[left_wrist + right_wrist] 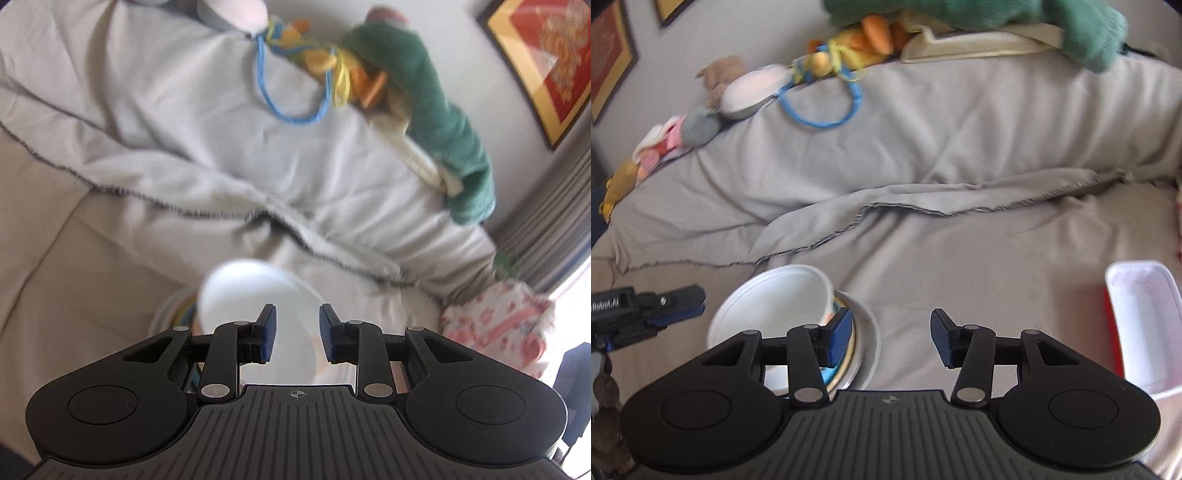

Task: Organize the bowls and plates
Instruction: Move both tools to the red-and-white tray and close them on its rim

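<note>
Nearest my right wrist camera, the right tongs stood with jaws spread wide and nothing between them, over bare grey sofa cover. At the blue pad of their left finger I saw a white bowl, tilted and resting in a stack of plates on the sofa seat. The rim of the outermost plate ended just left of the gap between the jaws. To the right, near the frame edge and well apart from the stack, a white tray with a red side lay on the seat. I found open cover between the stack and that tray. At the far left of this view, the left tongs reached in beside the bowl; I could not tell whether they touched it.

On the left wrist camera, the left tongs were parted, with the blurred white bowl showing in and beyond the gap; neither pad visibly closed on it.

Behind the seat, a fringed hem of the cover crossed the sofa. Soft toys and a green cloth lay along the backrest top. Framed pictures hung on the wall, and a flowered cushion sat at the sofa's end near a curtain.
</note>
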